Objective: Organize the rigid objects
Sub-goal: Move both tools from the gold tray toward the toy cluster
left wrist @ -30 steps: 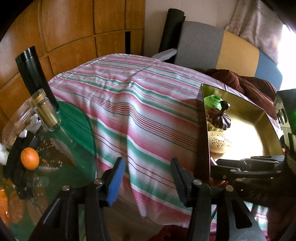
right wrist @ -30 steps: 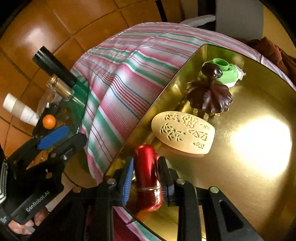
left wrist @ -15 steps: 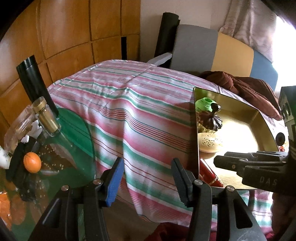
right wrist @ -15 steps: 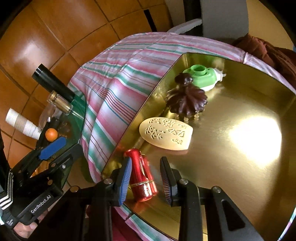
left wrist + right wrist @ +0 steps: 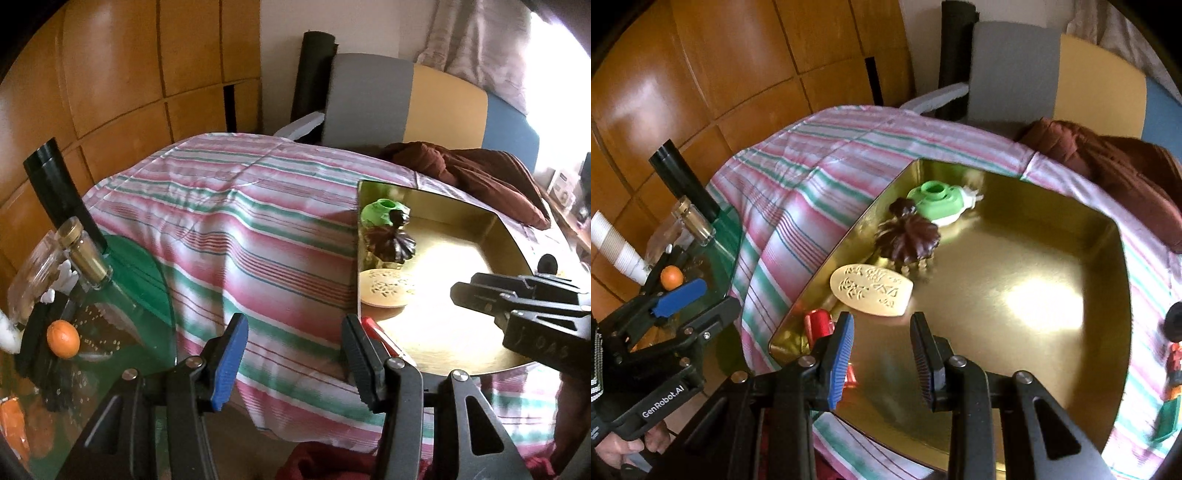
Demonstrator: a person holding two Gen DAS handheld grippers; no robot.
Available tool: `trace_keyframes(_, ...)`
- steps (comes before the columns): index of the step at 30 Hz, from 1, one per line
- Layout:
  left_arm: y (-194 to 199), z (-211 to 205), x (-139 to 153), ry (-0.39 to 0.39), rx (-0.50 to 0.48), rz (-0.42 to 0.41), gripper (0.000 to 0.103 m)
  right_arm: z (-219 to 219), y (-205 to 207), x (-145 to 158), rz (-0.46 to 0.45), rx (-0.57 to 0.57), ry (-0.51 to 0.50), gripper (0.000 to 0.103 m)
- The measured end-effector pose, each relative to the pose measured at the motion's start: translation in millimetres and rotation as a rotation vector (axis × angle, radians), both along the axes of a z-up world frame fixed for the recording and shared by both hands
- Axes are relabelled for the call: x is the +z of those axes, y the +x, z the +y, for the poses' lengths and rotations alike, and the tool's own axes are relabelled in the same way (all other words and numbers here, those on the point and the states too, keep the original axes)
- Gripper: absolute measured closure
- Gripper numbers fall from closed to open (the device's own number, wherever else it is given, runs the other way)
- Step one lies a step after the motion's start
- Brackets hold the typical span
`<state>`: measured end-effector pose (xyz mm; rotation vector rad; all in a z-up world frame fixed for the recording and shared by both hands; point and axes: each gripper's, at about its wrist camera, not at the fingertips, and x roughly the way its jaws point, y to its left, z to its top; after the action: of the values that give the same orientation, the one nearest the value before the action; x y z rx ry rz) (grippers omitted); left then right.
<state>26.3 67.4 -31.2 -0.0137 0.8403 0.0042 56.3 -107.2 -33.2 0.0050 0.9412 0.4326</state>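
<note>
The red cylinder (image 5: 817, 322) has been let go since a second ago, when it was clamped in the right gripper (image 5: 881, 354); it is now left lying in the near-left corner of the gold tray (image 5: 1034, 332), and the right gripper has been pulled up and back, jaws parted with nothing between them. The cylinder is partly hidden behind the blue pad of that gripper's left finger. Just beyond it in the tray a pale oval disc (image 5: 871, 290) with cut-out patterns is seen lying flat, then a dark brown ridged piece (image 5: 908, 240) with a small knob, then a green and white object (image 5: 938, 201) near the far-left wall. The tray is set on a pink, green and white striped cloth (image 5: 798, 206). The left gripper (image 5: 293, 358) is held left of the tray, over the cloth's hanging edge, jaws spread wide and empty; in its view the cylinder (image 5: 384, 338) shows only as a red sliver behind the right finger. Further left a green glass table (image 5: 140, 280) is seen, with a gold-capped bottle (image 5: 85, 258), an orange ball (image 5: 62, 338) and a black tube (image 5: 59, 188) on or beside it. A brown cloth heap (image 5: 1108, 170) lies past the tray, a small figure (image 5: 1174, 350) at the right edge.
</note>
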Motion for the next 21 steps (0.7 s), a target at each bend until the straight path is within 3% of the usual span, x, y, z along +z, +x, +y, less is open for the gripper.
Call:
trace_keyframes(11, -1.2, -22.5, 6.7, 0.020, -0.056, -0.009, 0.049, -27.9, -12.9, 16.2, -0.090, -0.052, -0.044, 0.072)
trace_keyframes(21, 0.3, -49.3, 17.2, 0.034, -0.127, -0.028, 0.049, -128.9, -18.1, 30.2, -0.127, -0.270, -0.063, 0.072)
